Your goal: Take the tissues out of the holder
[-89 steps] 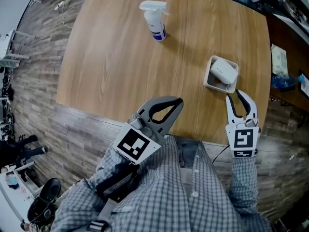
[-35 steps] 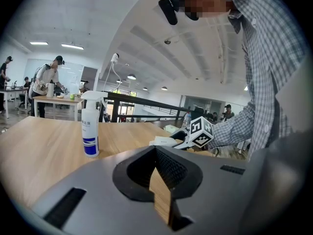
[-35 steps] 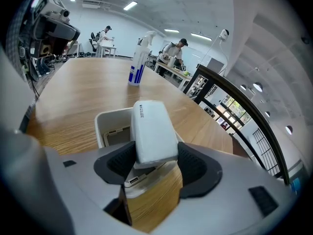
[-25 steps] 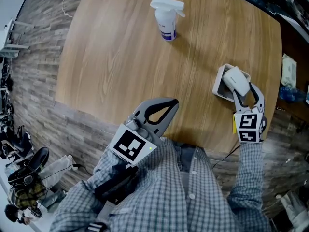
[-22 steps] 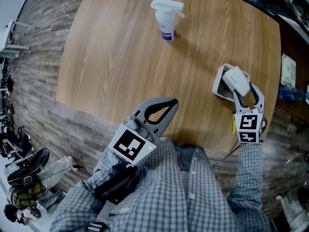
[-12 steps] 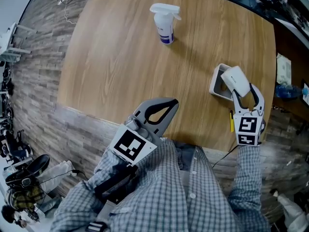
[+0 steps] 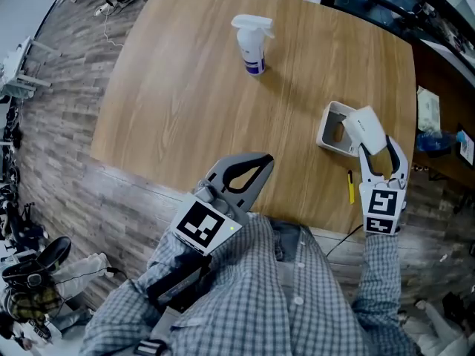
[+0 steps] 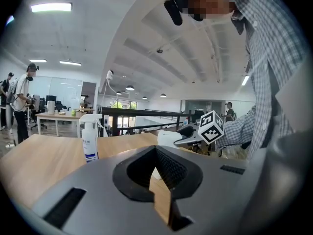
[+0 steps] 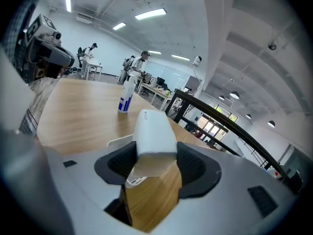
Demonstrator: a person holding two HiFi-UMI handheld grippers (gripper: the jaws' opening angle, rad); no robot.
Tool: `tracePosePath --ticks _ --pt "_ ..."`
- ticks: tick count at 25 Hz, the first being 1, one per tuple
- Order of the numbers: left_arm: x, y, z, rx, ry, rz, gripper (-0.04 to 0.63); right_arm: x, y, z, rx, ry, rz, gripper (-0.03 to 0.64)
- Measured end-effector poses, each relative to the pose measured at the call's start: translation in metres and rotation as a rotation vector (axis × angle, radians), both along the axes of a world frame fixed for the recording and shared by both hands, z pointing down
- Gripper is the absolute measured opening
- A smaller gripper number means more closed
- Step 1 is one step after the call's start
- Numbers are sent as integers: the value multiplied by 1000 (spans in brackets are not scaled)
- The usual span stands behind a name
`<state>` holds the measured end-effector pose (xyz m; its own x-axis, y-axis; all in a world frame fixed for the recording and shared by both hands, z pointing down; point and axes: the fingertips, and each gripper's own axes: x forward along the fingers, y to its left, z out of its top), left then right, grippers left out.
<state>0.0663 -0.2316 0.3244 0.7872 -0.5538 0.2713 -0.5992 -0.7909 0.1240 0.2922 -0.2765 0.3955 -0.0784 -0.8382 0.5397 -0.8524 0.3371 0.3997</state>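
Right tongs (image 7: pixel 380 150) pinch the tissue pack (image 7: pixel 362 127) just above its holder (image 7: pixel 330 130), left tongs (image 7: pixel 261 162) pressed together near the body; next, probably carry it clear to the tabletop (image 7: pixel 185 102).

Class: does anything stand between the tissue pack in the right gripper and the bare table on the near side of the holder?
Only a thin yellow pen-like item lies there, just left of the right gripper. The holder sits farther off, left of the tissue pack.
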Motion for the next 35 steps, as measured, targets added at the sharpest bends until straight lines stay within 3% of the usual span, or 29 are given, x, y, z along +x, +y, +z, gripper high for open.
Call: tracePosePath --ticks 14,35 --pt "7 18 -8 47 5 -20 8 -10 40 -44 117 -14 -32 268" --pt "3 27 -14 92 0 -10 7 -34 66 -54 157 -36 -83 265"
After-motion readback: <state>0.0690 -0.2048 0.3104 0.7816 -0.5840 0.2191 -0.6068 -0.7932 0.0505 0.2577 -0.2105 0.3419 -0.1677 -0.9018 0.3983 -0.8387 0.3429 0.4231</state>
